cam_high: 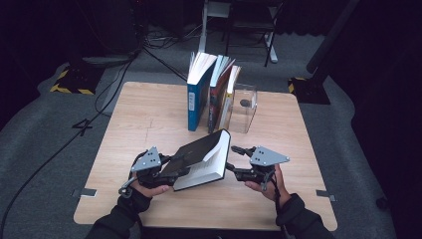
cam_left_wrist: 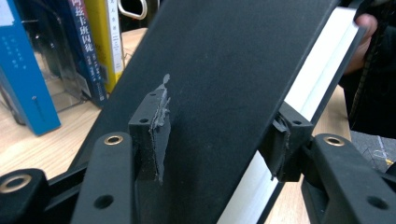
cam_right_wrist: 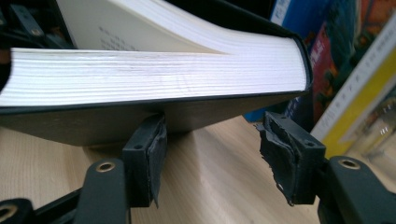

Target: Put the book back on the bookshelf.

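Black-covered book (cam_high: 201, 159) sits tilted at centre frame in the high view, low over the bench (cam_high: 149, 114), its page block facing lower right. My left claw (cam_high: 166, 167) clamps its cover at the left edge, pads on both faces. My right claw (cam_high: 230, 158) stands spread beside the book's right corner, gripping nothing. Three upright books (cam_high: 211, 92) lean at the upper centre against a clear bookend (cam_high: 245, 107).
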`<control>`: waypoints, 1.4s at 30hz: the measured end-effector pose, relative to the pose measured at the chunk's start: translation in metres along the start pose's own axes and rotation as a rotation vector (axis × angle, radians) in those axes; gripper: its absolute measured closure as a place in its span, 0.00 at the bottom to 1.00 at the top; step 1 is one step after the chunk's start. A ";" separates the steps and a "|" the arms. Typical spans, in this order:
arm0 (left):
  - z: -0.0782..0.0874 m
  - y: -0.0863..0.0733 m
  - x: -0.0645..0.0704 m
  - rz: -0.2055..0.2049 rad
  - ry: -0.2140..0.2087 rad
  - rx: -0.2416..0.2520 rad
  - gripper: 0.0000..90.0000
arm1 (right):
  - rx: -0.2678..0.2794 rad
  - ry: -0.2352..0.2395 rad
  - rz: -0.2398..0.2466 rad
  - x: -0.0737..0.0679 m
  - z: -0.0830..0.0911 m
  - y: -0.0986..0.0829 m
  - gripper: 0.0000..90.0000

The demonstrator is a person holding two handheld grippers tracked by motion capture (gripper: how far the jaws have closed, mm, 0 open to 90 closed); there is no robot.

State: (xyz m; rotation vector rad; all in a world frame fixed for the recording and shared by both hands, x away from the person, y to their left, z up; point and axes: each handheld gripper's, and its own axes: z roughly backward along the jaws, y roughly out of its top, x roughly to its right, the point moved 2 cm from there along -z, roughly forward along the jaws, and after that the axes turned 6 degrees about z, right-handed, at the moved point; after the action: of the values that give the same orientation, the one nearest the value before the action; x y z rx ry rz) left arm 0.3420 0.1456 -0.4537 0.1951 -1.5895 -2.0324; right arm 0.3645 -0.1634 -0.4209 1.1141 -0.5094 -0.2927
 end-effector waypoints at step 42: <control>-0.082 0.008 0.021 -0.005 -0.228 -0.075 0.52 | 0.039 0.004 0.076 0.025 0.046 0.016 0.47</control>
State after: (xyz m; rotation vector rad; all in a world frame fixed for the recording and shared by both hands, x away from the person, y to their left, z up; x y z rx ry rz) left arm 0.3627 0.0638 -0.4657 -0.0631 -1.6429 -2.1767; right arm 0.3611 -0.2046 -0.3846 1.1302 -0.5544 -0.2143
